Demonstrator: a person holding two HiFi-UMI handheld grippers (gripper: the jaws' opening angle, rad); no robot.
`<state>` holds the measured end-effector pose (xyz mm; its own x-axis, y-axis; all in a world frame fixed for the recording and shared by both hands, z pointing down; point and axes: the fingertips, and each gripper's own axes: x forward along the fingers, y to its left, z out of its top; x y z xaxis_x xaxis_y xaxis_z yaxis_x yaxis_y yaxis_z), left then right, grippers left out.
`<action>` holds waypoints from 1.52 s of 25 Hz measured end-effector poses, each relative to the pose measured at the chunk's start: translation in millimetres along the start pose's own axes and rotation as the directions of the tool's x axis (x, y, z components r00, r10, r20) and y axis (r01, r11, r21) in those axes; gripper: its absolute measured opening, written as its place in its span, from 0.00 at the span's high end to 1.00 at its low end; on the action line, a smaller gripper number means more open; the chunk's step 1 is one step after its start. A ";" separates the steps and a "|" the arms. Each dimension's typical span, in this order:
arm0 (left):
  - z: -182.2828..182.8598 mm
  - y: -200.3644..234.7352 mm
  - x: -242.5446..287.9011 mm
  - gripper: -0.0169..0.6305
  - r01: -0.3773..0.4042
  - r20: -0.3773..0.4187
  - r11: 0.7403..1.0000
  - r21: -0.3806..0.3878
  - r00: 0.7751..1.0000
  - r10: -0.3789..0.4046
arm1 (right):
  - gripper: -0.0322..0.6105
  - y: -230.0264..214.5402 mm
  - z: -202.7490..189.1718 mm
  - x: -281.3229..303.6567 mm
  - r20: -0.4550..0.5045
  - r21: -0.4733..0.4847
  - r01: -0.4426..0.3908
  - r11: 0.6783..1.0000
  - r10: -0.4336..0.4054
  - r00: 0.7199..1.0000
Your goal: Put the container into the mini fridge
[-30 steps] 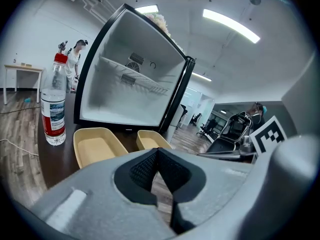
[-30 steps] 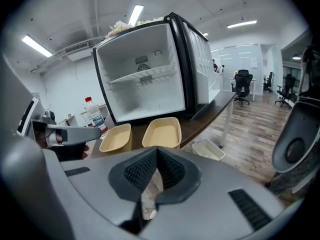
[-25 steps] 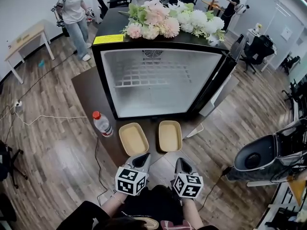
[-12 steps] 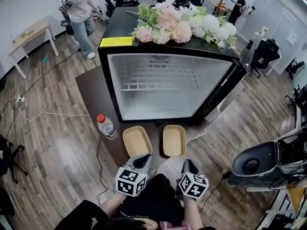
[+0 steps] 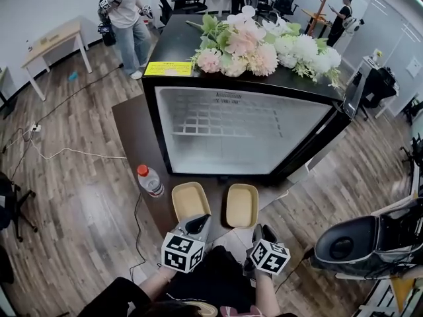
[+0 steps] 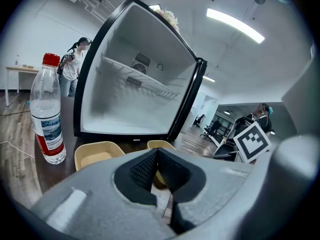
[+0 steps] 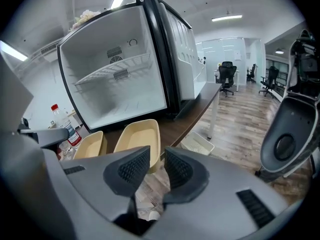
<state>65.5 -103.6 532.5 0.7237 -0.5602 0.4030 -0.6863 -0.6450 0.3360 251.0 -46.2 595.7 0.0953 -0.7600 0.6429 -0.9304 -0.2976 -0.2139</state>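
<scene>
While containers (image 5: 190,200) are sitting on desk (image 5: 132,144), lower centre, outside open fridge (image 5: 244,131), left hand-held gripper (image 6: 156,154) is hovering closed, empty; right hand-held gripper (image 7: 157,158) jaws have just been opening, nothing between.

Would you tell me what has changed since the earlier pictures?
The right gripper has just been opening its jaws, nothing between them, as it edged toward the right container. The left gripper stays shut; that container, the left container, bottle and mini fridge are unmoved.
</scene>
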 end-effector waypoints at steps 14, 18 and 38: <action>8.4 30.2 4.0 0.96 -0.108 0.009 0.993 -0.057 0.994 0.109 | 0.77 10.9 -14.9 48.2 -0.204 -0.006 -0.042 0.999 0.040 0.978; 11.1 34.4 3.7 0.96 -0.124 0.016 0.990 -0.066 0.992 0.125 | 0.77 10.1 -19.0 55.0 -0.252 -0.022 -0.027 0.999 0.021 0.968; 4.2 36.6 14.2 0.96 -0.138 -0.005 0.988 -0.068 0.990 0.138 | 0.90 0.9 -14.3 64.3 -0.248 -0.006 0.014 1.000 -0.015 0.969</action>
<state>51.0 -137.4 547.0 0.6216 -0.6411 0.4502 -0.7831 -0.5245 0.3343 251.3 -87.1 647.4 0.0185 -0.5881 0.8086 -0.9310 -0.3050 -0.2005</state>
